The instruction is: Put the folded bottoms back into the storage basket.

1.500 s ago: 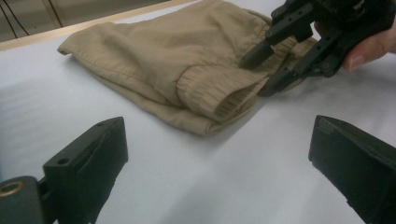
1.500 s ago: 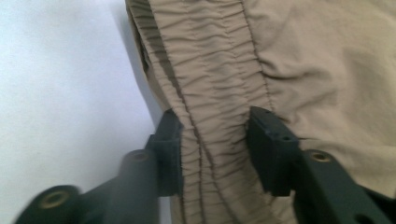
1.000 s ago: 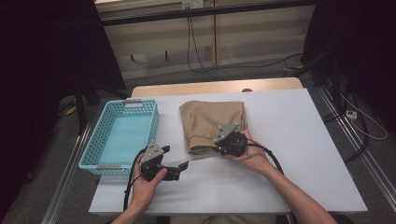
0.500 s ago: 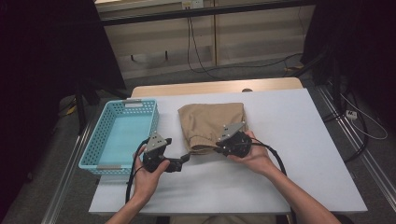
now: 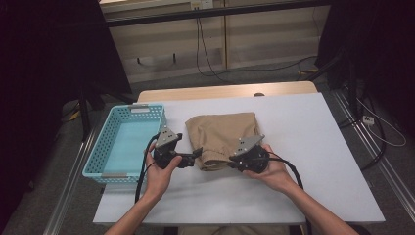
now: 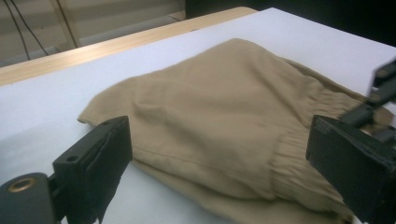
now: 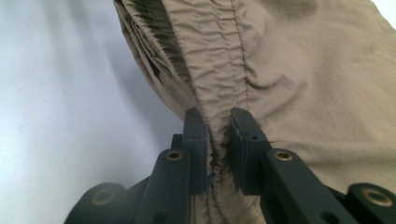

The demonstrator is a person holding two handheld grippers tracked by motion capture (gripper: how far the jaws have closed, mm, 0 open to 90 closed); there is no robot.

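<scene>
Since a second ago, my left tool [image 5: 195,155] has moved in to the shorts' [image 5: 222,137] near-left corner.
Its jaws spread wide to straddle the hem; my right tool [image 7: 218,140] pinches the waistband, anchoring the shorts on the bench [image 5: 303,127].

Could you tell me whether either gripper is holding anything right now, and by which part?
The right gripper is pinching the tan shorts by the gathered elastic waistband. The left gripper is open, straddling the shorts' edge, holding nothing.

Bare table [image 5: 313,147] right of shorts [image 5: 222,132]
</scene>
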